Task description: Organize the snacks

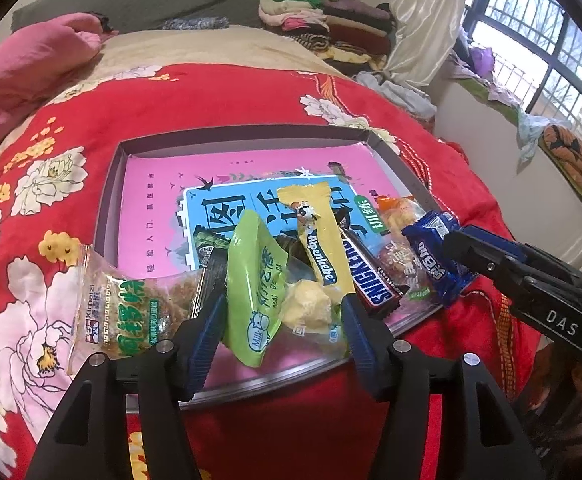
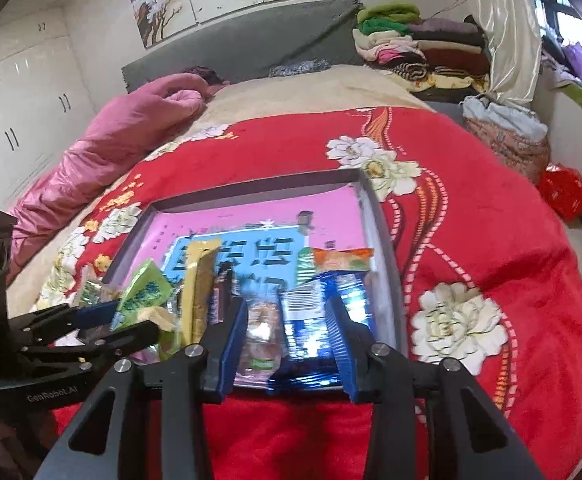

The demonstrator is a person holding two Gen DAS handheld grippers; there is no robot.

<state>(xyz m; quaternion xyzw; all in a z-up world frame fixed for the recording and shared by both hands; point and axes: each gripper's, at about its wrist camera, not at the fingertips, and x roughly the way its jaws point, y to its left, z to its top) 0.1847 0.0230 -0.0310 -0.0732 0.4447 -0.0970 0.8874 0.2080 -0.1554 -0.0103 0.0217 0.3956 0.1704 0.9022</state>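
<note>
On the red floral bedspread point(image 1: 251, 96) sits my landmark, a shallow grey box lid point(image 1: 109, 196) lined with a pink book cover, and along its near edge the snacks lie in a rough row. My left gripper point(image 1: 283, 320) straddles the lime-green milk-candy packet point(image 1: 251, 280) – the blue pads stand off either side of it, half parted, gripping nothing, though the clear end of the wrapper with its pale yellow lumps lies close to the right pad. My right gripper point(image 2: 287, 336), at the lid's near right corner, has its jaws partly open around a shiny dark-blue biscuit packet point(image 2: 311, 320) and a small clear-wrapped brown cake point(image 2: 261, 328); I cannot see either pad pressing. I judge the risks are these: closing the right jaws now could pinch both wrappers at once, and the slick foil could slide out – or drag the brown-and-white Snickers bar point(image 1: 367, 276) beside it off the lid's edge. The long yellow Alpenliebe stick point(image 1: 319, 232) leans across the green packet, so lifting that would tip it. Left of the lid, a clear packet of golden crispy cake point(image 1: 131, 308) hangs half off its rim, unsorted.
</note>
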